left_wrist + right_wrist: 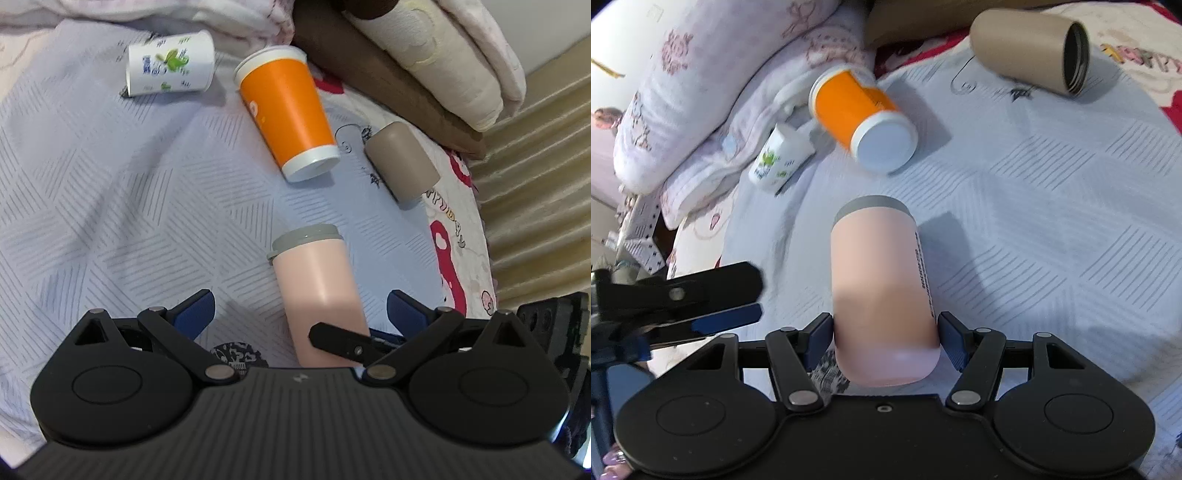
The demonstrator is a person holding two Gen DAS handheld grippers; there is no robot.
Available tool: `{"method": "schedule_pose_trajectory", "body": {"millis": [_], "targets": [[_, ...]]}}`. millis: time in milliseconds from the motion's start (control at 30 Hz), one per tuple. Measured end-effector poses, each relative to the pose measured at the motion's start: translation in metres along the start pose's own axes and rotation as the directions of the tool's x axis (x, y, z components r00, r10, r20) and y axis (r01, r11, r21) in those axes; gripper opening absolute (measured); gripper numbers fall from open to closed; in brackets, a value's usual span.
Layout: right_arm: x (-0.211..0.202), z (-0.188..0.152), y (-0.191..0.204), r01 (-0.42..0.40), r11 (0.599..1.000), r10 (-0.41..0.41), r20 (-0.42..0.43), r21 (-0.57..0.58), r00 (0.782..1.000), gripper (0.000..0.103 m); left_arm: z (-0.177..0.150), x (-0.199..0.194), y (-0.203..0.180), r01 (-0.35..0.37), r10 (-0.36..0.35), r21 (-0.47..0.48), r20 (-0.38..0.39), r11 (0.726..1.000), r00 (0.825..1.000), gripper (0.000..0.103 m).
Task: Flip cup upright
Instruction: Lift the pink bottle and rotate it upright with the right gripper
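Left wrist view
Left gripper (299, 314): we see our blue pads spread wide, gripping nothing.
Pink cup (317, 291): lies between our spread fingers, grey rim pointing away from us, body over the pale quilted bedspread (129, 192).
Right gripper (354, 345): a black fingertip crosses the pink cup's near end; from this view we cannot tell its grip.
Orange cup (286, 110): on its side, white base toward us.
Printed paper cup (171, 62): on its side, far left.
Tan cup (402, 162): on its side, right of the orange one.

Right wrist view
Right gripper (886, 334): we have both blue pads pressed against the pink cup (882, 280), clamped on its near end.
Left gripper (701, 295): at our left, apart from the cup.
Orange cup (857, 110), printed paper cup (775, 162), tan cup (1027, 51): all lying beyond.
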State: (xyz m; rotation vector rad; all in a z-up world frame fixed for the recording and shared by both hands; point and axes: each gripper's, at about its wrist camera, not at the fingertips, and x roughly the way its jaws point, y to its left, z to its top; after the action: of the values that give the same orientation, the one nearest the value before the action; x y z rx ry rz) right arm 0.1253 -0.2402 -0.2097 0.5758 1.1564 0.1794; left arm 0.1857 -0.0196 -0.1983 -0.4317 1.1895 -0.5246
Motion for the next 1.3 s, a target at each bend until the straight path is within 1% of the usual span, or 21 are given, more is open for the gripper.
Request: {"method": "schedule_pose_trajectory", "body": {"millis": [100,133,167,200,233,267,333,367,400,433,500,567,600,633,667,733,900,1033,1100,1200,1300], "targets": [[0.006,0.001,0.002,-0.026,0.999,0.025,-0.056,-0.023,0.998,0.069,0.001,0.005,0.005,0.018,-0.018,-0.013,-0.001,1.000,1.000,0.100],[0.007,0.001,0.000,-0.041,0.999,0.039,-0.075,-0.024,0.996,0.070,0.001,0.007,0.007,0.022,-0.022,-0.019,-0.004,1.000,1.000,0.100],[0.006,0.002,0.001,-0.049,0.998,0.046,-0.082,-0.028,0.996,0.073,0.002,0.010,0.010,0.035,-0.035,-0.034,-0.010,0.999,0.999,0.100],[0.003,0.001,0.002,-0.044,0.998,0.040,-0.072,-0.044,0.997,0.075,0.003,0.013,0.014,0.050,-0.051,-0.055,-0.020,0.997,0.998,0.100],[0.000,0.001,0.006,-0.026,0.997,0.022,-0.056,-0.075,0.998,0.078,0.004,0.017,0.019,0.055,-0.058,-0.081,-0.031,0.995,0.998,0.100],[-0.003,0.000,0.011,-0.008,0.993,0.003,-0.043,-0.117,0.999,0.078,0.004,0.020,0.021,0.051,-0.054,-0.094,-0.035,0.994,0.998,0.100],[-0.005,0.000,0.017,0.000,0.984,-0.005,-0.029,-0.178,1.000,0.078,0.006,0.025,0.022,0.045,-0.049,-0.090,-0.041,0.995,0.998,0.098],[-0.004,0.001,0.020,-0.009,0.980,0.003,-0.032,-0.198,0.999,0.078,0.006,0.027,0.023,0.046,-0.050,-0.089,-0.045,0.995,0.998,0.093],[-0.001,0.003,0.022,-0.025,0.976,0.017,-0.041,-0.215,0.999,0.078,0.007,0.029,0.023,0.051,-0.055,-0.090,-0.050,0.995,0.997,0.087],[0.001,0.006,0.023,-0.036,0.974,0.025,-0.049,-0.225,0.998,0.078,0.008,0.030,0.023,0.056,-0.061,-0.091,-0.054,0.994,0.997,0.084],[0.008,0.010,0.025,-0.051,0.966,0.037,-0.062,-0.253,0.997,0.078,0.010,0.034,0.023,0.059,-0.065,-0.093,-0.062,0.994,0.996,0.071],[0.014,0.014,0.024,-0.060,0.962,0.043,-0.071,-0.267,0.997,0.077,0.011,0.038,0.023,0.062,-0.069,-0.091,-0.072,0.994,0.995,0.062],[0.016,0.015,0.023,-0.065,0.962,0.046,-0.077,-0.267,0.996,0.076,0.011,0.040,0.023,0.065,-0.072,-0.094,-0.078,0.993,0.994,0.061],[0.017,0.016,0.021,-0.068,0.962,0.048,-0.080,-0.264,0.996,0.071,0.010,0.042,0.023,0.074,-0.082,-0.097,-0.081,0.993,0.993,0.059],[0.020,0.016,0.019,-0.070,0.963,0.048,-0.088,-0.261,0.995,0.069,0.010,0.044,0.023,0.085,-0.094,-0.102,-0.084,0.991,0.992,0.056],[0.020,0.016,0.017,-0.083,0.965,0.063,-0.089,-0.250,0.994,0.069,0.009,0.046,0.021,0.087,-0.095,-0.097,-0.080,0.991,0.992,0.057],[0.018,0.012,0.019,-0.059,0.964,0.042,-0.073,-0.258,0.996,0.069,0.004,0.045,0.016,0.084,-0.087,-0.057,-0.057,0.995,0.995,0.057],[0.017,0.010,0.023,-0.045,0.960,0.029,-0.060,-0.277,0.998,0.069,-0.002,0.039,0.005,0.066,-0.066,0.011,-0.027,0.998,0.997,0.058],[0.013,0.006,0.028,-0.032,0.947,0.021,-0.038,-0.319,0.999,0.069,-0.004,0.032,-0.001,0.058,-0.057,0.061,-0.005,0.996,0.998,0.058],[0.007,0.000,0.039,-0.001,0.915,0.007,0.011,-0.404,1.000,0.069,-0.005,0.024,-0.011,0.041,-0.044,0.136,0.024,0.990,0.999,0.058],[0.003,-0.009,0.050,0.057,0.877,-0.032,0.060,-0.478,0.998,0.069,-0.005,0.019,-0.015,0.045,-0.046,0.175,0.004,0.984,0.999,0.058]]}}
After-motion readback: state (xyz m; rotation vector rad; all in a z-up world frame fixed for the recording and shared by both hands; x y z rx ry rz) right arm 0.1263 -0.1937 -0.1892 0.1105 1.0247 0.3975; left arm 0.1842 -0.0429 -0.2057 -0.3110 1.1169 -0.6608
